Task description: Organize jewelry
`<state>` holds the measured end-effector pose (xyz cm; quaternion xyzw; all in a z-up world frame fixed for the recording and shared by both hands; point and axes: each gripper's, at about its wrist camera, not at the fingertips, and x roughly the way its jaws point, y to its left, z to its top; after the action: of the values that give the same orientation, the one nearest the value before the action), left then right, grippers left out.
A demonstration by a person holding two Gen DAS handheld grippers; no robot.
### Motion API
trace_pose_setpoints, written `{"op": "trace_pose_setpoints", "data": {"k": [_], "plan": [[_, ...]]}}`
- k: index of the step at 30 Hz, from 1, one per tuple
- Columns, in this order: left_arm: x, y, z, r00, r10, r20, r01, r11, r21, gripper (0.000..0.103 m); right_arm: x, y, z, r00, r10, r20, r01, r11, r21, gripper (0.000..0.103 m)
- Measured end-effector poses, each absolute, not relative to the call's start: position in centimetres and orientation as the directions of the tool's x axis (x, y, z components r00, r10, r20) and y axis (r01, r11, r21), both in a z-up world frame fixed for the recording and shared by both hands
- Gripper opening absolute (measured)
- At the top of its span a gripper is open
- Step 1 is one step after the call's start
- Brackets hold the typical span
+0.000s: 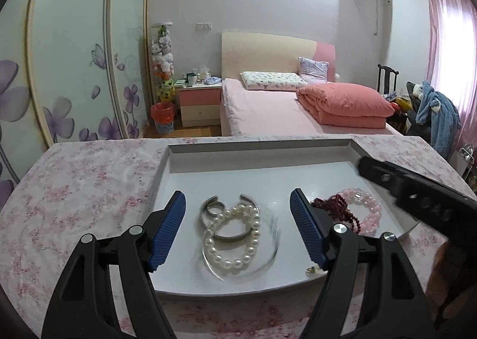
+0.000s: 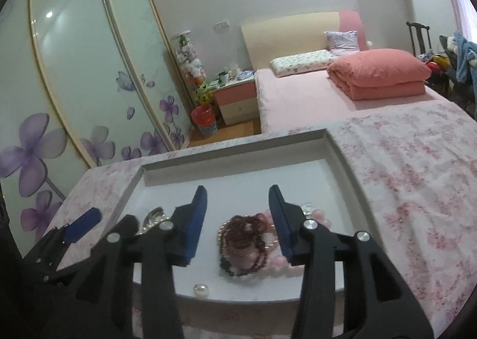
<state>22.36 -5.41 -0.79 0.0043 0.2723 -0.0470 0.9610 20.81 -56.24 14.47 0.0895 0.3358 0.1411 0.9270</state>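
Pearl-white bead bracelet (image 1: 231,239) overlapping silver metal open bangle (image 1: 229,214) and small silver ring (image 1: 215,208), all inside clear glass bangle (image 1: 262,261) on white shallow tray (image 1: 259,154). Dark red bead strands (image 2: 243,234) tangled over pink bead bracelet (image 1: 369,211), same tray. Loose pearl bead (image 2: 200,289) near front rim.

Left tool (image 1: 238,205): apart, empty. Right tool (image 2: 237,194): apart, empty.

Risks: snagging several tangled strands; nudging loose bead onto pink floral tabletop (image 2: 411,166).

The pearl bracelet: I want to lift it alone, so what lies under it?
In the left wrist view the pearl bracelet lies across an open silver bangle, inside a clear bangle, on the white tray. Whatever the beads cover is hidden.
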Motion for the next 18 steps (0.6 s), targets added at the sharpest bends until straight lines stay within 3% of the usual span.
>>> {"op": "trace_pose_setpoints", "data": {"k": [13, 18], "plan": [[17.6, -0.1, 2.6, 0.882, -0.023, -0.471, -0.006, 0.998, -0.060, 0.077, 15.7, -58.0, 17.1, 0.748, 0.314, -0.584, -0.191, 0.946, 0.263, 0.044], [14.3, 1.2, 3.3, 0.892, -0.008, -0.452, -0.026, 0.997, -0.069, 0.080, 12.5, -57.5, 17.9, 0.746, 0.311, -0.589, -0.212, 0.949, 0.233, 0.049]]}}
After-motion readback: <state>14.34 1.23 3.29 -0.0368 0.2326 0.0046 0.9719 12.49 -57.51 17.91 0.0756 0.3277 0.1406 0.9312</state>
